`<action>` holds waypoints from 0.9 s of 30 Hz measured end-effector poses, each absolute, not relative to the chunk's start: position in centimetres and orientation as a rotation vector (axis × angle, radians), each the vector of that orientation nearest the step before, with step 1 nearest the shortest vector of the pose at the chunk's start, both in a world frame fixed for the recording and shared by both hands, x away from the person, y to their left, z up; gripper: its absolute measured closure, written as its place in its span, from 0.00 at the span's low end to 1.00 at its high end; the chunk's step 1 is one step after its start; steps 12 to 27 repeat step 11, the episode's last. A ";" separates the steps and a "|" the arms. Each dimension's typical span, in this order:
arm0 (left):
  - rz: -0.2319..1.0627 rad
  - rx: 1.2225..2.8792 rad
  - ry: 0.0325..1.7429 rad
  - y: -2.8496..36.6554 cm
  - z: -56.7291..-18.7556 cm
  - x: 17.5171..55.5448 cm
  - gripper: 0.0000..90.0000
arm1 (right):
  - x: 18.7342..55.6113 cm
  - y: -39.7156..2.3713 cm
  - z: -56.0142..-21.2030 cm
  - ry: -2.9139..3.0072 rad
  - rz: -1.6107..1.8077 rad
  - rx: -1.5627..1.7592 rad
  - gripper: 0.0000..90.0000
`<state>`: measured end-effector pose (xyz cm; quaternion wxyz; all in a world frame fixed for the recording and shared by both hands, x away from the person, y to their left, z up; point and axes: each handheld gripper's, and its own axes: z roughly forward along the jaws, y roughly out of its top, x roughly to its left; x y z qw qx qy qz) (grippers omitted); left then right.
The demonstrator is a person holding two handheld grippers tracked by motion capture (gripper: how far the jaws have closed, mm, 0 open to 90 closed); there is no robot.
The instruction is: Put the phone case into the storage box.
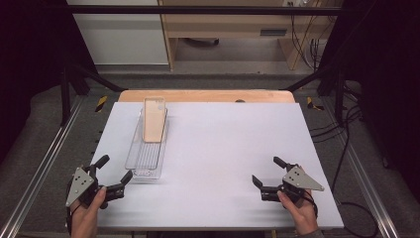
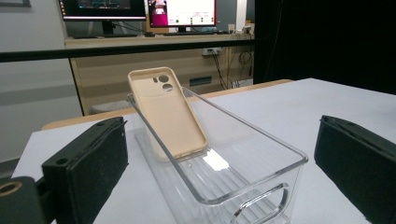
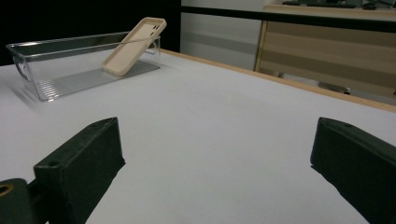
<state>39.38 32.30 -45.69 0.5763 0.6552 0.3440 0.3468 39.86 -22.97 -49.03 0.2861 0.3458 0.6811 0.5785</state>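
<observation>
At 7 o'clock on the table (image 1: 223, 148) the left gripper (image 1: 110, 174) is held with jaws wide apart and empty, just short of the bin (image 1: 132, 157); at 5 o'clock the right gripper (image 1: 265, 176) is likewise spread and empty. Farther off, toward 11 o'clock, the case (image 1: 154, 120) is propped inside the bin, its long axis running 6 to 12, camera end raised against the far rim. It is judged light, flexible and slightly grippy; its long edges should be pinched.

A beige phone case (image 1: 154, 119) leans in a clear ribbed plastic bin (image 1: 141, 161) on the white surface (image 1: 223, 148); both claws are black.
</observation>
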 end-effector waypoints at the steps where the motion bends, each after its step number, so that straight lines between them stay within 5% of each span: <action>1: 0.810 1.530 0.809 32.3 -45.8 39.4 0.03 | 39.9 -23.1 -49.0 1.809 1.548 0.924 0.03; 27: 0.851 1.501 0.823 31.8 -46.1 39.6 0.03 | 39.9 -24.7 -49.7 1.758 1.522 0.981 0.03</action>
